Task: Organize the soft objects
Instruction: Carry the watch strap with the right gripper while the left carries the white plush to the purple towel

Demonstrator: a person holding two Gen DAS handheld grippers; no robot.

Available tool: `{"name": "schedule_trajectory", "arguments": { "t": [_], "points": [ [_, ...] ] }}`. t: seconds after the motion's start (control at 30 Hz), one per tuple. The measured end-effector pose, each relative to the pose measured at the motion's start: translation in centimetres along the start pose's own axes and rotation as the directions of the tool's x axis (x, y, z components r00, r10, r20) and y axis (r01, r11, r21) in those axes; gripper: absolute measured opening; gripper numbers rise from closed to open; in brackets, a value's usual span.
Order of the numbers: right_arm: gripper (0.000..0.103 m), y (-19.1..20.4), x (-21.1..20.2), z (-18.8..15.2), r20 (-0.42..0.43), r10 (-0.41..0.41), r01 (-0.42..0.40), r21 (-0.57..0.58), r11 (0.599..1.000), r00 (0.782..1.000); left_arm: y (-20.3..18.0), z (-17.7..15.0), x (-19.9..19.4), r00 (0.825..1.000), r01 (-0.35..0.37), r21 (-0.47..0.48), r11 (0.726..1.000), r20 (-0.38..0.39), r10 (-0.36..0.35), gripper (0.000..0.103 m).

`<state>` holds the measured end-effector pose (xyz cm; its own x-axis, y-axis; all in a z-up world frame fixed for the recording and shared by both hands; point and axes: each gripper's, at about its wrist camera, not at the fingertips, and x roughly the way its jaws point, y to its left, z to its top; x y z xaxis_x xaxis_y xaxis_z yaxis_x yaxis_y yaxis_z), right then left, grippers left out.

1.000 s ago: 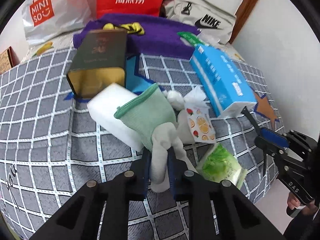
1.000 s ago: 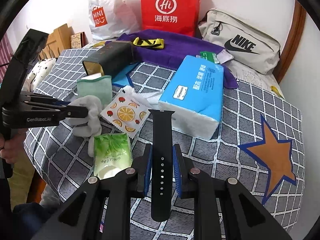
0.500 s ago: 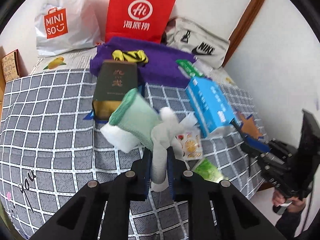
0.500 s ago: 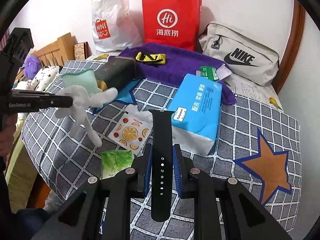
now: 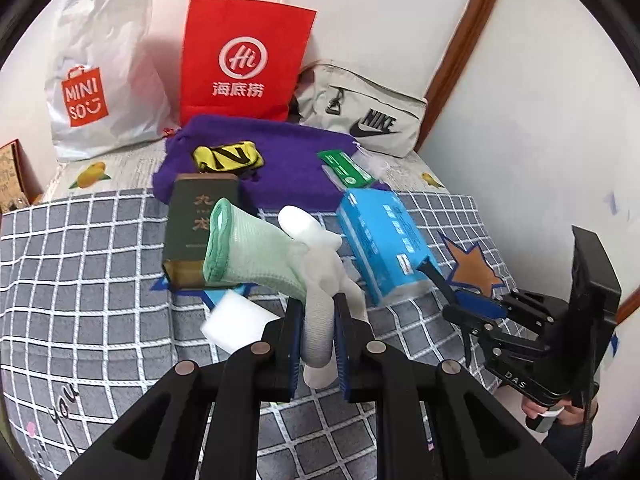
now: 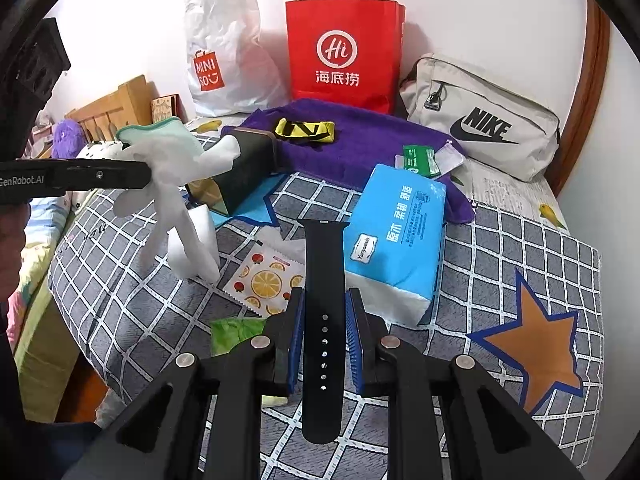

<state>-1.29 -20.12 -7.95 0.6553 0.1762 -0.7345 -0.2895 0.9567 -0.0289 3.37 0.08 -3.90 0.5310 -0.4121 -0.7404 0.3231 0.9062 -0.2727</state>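
Note:
A white knit glove with a pale green cuff (image 5: 260, 256) hangs in the air above the checked bedspread (image 5: 80, 280). My left gripper (image 5: 316, 320) is shut on one of its fingers. In the right wrist view that gripper (image 6: 140, 174) comes in from the left with the glove (image 6: 172, 160) dangling from it. My right gripper (image 6: 324, 320) is shut on a black watch strap (image 6: 323, 272), which sticks out forward over the bed. From the left wrist the right gripper (image 5: 452, 300) shows at the right, with a hand under it.
On the bed lie a blue tissue pack (image 6: 396, 240), a dark box (image 5: 200, 220), a white foam block (image 5: 236, 320), a fruit-print sachet (image 6: 268, 280) and a green packet (image 6: 232, 332). Behind are a purple towel (image 5: 280, 152), a red bag (image 6: 344, 52), a white bag (image 6: 224, 48) and a grey pouch (image 6: 480, 120).
My left gripper has risen with the glove, which came off the foam block and now hangs free. The right gripper and the strap have stayed in place.

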Motion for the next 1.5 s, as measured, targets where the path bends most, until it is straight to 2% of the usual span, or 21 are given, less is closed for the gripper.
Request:
{"name": "schedule_trajectory", "arguments": {
  "t": [0.47, 0.83, 1.33, 1.5],
  "points": [
    [0.020, -1.5, 0.6, 3.3, 0.048, -0.008, 0.007, 0.023, 1.000, 0.999, 2.1, 2.3, 0.4, 0.991, -0.127, -0.011, 0.992, 0.037, 0.127, 0.014],
    [0.020, -3.7, 3.0, 7.2, 0.074, -0.040, 0.036, 0.048, 0.998, 0.996, 3.7, 5.4, 2.6, 0.968, -0.248, 0.008, 0.969, 0.027, 0.248, 0.014],
    [0.020, -6.7, 6.5, 12.2, 0.102, -0.084, 0.073, 0.111, 0.991, 0.991, 4.5, 10.8, 6.5, 0.940, -0.338, 0.029, 0.941, 0.050, 0.336, 0.014],
    [0.020, -7.5, 7.8, 13.6, 0.102, -0.095, 0.082, 0.122, 0.989, 0.990, 4.6, 12.3, 7.8, 0.942, -0.335, 0.041, 0.942, 0.053, 0.332, 0.014]
  ]
}}
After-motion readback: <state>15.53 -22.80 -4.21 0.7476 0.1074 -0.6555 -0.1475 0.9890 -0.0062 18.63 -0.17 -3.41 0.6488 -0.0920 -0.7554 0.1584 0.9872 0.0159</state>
